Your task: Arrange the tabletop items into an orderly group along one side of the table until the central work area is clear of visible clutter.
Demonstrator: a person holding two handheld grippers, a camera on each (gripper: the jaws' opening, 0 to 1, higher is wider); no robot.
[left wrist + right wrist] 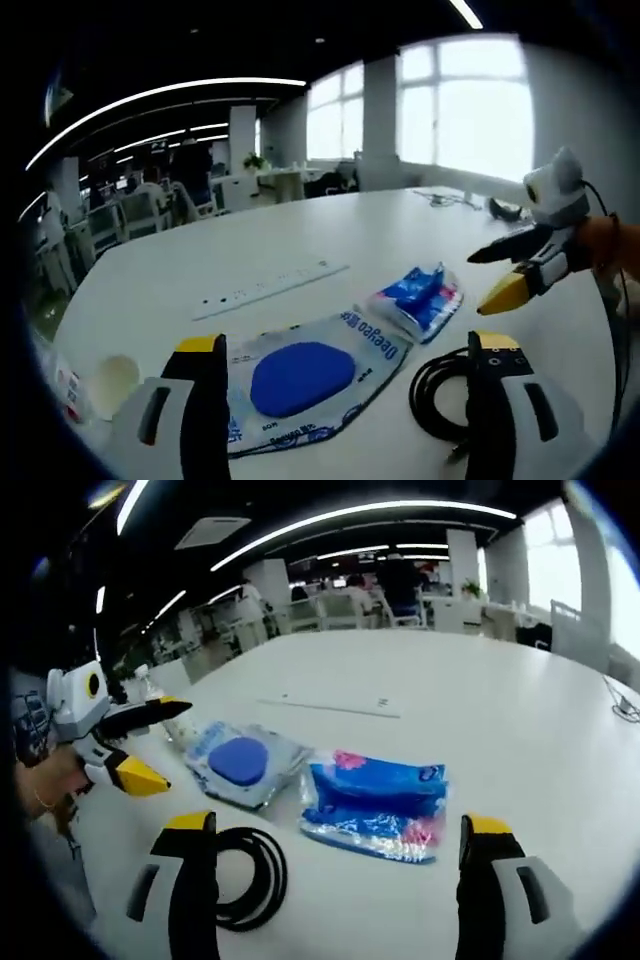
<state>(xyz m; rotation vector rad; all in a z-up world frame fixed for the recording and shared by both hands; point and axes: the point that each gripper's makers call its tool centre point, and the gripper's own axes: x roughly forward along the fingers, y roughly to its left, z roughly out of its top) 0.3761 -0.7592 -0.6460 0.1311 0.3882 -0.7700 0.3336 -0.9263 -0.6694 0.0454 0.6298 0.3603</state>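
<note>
Jaws of the left gripper stand wide apart, empty, the clear packet with a blue disc between them, black cable by the right jaw. Right gripper likewise spread and empty; blue snack packet lies just beyond, between its jaws, cable near left.

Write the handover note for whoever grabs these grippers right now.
Left gripper: open, empty, hovering over the clear packet with the blue disc.
Right gripper: open, empty, hovering over the blue tissue pack.
Things: the packet and the tissue pack lie side by side mid-table; the coiled black cable lies nearer the grippers; a white power strip lies farther back. A white cup and a small bottle sit at the table edge.
Done: nothing visibly grouped.
Left: move the packet, tissue pack, cable and strip to one side.
</note>
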